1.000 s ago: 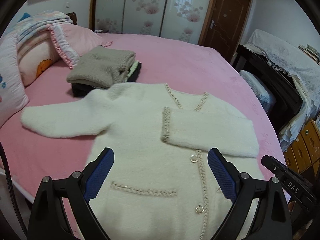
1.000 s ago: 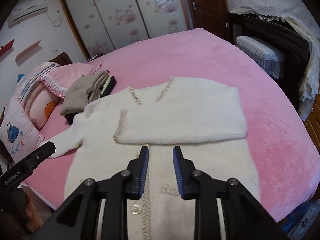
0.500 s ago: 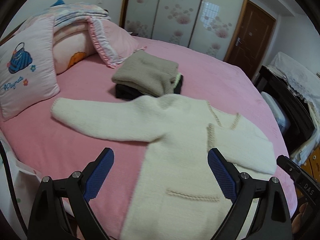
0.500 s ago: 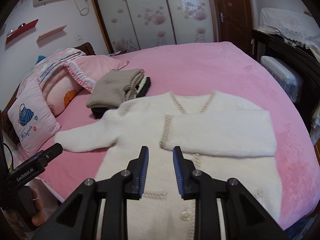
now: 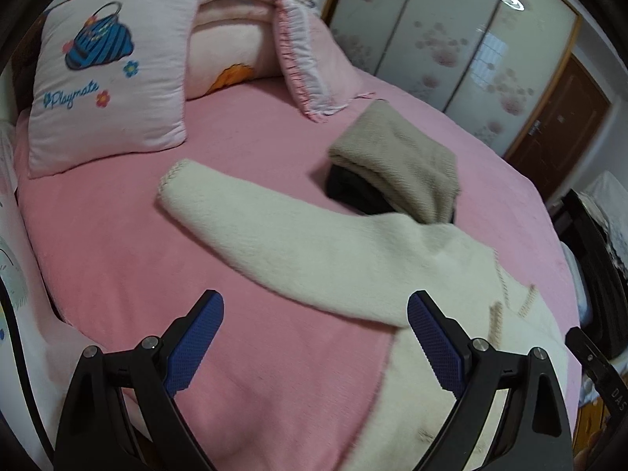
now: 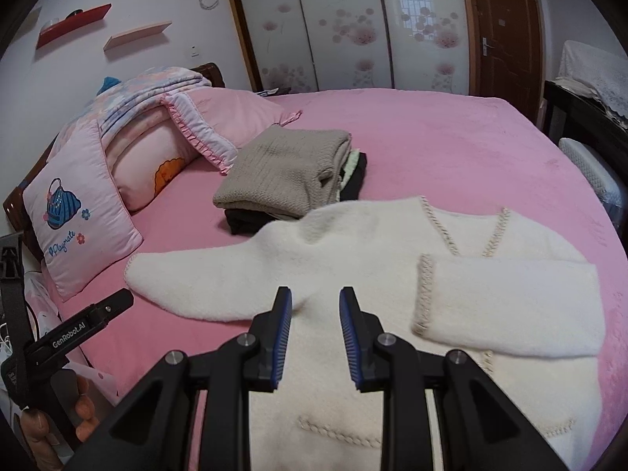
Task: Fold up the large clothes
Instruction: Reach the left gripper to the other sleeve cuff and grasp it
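1. The cream cardigan [image 6: 353,274] is spread face-up on the pink bed [image 6: 471,145], one sleeve already crossed over its chest.
2. The left gripper [image 5: 314,337] is held wide apart above the outstretched sleeve [image 5: 274,235], probably to take it next.
3. The right gripper [image 6: 316,337] is held narrowly apart, empty.

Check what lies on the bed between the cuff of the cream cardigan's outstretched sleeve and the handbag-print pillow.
Only bare pink bedspread separates the cream cardigan's sleeve cuff from the pink handbag-print pillow; the left wrist view shows the same gap.
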### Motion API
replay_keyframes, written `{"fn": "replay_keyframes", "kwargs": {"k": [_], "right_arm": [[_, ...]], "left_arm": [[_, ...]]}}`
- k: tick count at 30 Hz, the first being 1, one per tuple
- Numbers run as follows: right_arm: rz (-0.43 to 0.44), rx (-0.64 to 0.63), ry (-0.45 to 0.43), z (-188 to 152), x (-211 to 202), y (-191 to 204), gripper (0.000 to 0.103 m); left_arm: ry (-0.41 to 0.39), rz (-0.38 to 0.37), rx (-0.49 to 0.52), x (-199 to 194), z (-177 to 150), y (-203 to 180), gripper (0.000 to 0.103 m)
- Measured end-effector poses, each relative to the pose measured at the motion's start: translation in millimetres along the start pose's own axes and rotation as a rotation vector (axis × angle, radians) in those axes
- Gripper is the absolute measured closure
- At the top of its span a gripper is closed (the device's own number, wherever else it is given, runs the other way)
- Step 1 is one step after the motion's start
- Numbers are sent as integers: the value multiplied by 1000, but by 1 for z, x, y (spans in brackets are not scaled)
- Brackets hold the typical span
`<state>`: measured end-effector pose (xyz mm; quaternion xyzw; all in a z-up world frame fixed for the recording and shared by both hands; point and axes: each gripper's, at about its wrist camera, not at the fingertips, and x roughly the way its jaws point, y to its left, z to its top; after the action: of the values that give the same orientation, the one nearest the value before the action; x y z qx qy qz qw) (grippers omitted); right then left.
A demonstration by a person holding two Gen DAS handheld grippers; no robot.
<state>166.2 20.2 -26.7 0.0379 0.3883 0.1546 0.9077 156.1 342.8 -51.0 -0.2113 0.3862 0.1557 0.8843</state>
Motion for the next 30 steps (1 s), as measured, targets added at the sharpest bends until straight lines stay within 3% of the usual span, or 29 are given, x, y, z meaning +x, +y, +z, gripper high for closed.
{"fn": "replay_keyframes", "kwargs": {"k": [13,21,27,30], "right_arm": [[22,-40,102,5,93,33,78],[64,-85,144,-2,125,57,78],[91,-128,161,-14,135,72,78],[97,-130,174,-18,140,73,78]], "left_arm": [[102,146,-213,107,15,76,9],[107,127,-400,144,7,117,9],[37,64,-579,156,0,147,9],[12,52,-618,168,4,155,9]]}}
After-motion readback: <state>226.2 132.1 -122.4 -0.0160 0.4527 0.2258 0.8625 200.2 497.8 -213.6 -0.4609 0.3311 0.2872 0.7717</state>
